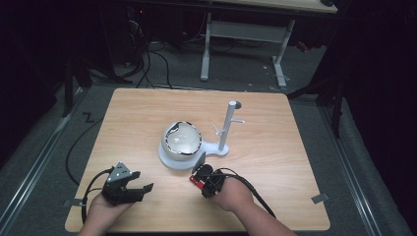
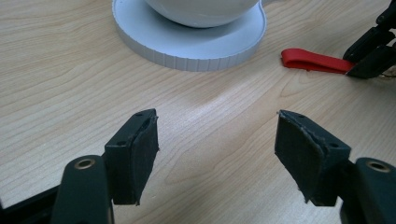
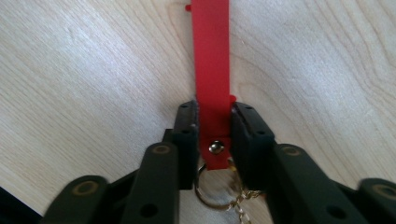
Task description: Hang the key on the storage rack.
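My right gripper is shut on a red strap that lies flat on the wooden table, the jaws pinching its riveted end. A metal key ring with a small chain hangs from that end between the fingers. In the high view the right gripper and the red strap sit just in front of a round white base. My left gripper rests open near the front left of the table. Its pads stand wide apart over bare wood, and the left gripper holds nothing.
A white glossy bowl-like dome sits on the round base. A white post with small pegs rises from the same base, to the right. The table's front edge runs close behind both hands. Cables lie on the floor at the left.
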The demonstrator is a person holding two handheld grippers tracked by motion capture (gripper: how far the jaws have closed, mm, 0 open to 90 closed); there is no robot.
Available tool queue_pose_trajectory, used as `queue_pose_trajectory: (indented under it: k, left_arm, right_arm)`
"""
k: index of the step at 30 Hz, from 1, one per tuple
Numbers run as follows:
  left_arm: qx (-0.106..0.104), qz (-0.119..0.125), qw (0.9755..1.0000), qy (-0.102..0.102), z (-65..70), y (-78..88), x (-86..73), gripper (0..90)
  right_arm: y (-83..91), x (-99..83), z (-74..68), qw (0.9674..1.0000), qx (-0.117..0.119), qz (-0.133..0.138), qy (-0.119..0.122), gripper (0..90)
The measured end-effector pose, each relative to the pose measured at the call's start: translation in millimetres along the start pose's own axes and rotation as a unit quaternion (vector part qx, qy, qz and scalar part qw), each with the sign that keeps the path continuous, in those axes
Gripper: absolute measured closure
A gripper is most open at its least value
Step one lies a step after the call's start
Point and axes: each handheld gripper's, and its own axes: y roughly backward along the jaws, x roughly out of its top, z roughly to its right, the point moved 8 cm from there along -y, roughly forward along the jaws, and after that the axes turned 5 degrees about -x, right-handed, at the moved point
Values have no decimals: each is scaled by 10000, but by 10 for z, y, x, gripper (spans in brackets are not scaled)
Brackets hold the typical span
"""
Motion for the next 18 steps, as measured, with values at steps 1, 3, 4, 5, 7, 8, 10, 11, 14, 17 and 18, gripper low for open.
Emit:
queue_pose_trajectory:
  k: [1,3,4,5,7,8,10,11,14,17,18]
  left_arm:
    - [1,-2,10000,-14,3,0,-1,307]
    - [-4,3,10000,1,6,-1,-3,307]
    - [-8,-24,10000,-18,1,1,-9,307]
    - [-8,-19,10000,11,-1,-3,-13,308]
    - [-5,-34,10000,26,-7,-9,-21,308]
    - [-6,-53,10000,27,-11,-11,-28,308]
    - [-3,-57,10000,47,-14,-17,-33,309]
    - [2,-57,10000,58,-17,-20,-35,310]
    - [11,-68,9999,74,-21,-23,-41,311]
    - [18,-78,9999,73,-17,-23,-46,311]
    - [16,-78,9999,64,-13,-21,-45,311]
  right_arm:
    - [-1,2,-3,10000,5,13,-4,734]
    - [-2,0,-6,10000,22,50,-11,739]
    - [1,-2,0,10000,-9,63,64,741]
    - [0,-4,-4,10000,-35,74,56,742]
    - [1,-4,-8,9998,-79,122,126,749]
    - [3,-8,-8,9999,-62,97,128,749]
    - [25,-18,13,9999,-43,95,88,749]
    - [53,-22,36,9999,-24,115,85,750]
    - [154,-49,117,9999,-30,154,-19,750]
    - [301,-79,212,9997,-123,221,-63,751]
    - [356,-89,242,9995,-137,261,-104,751]
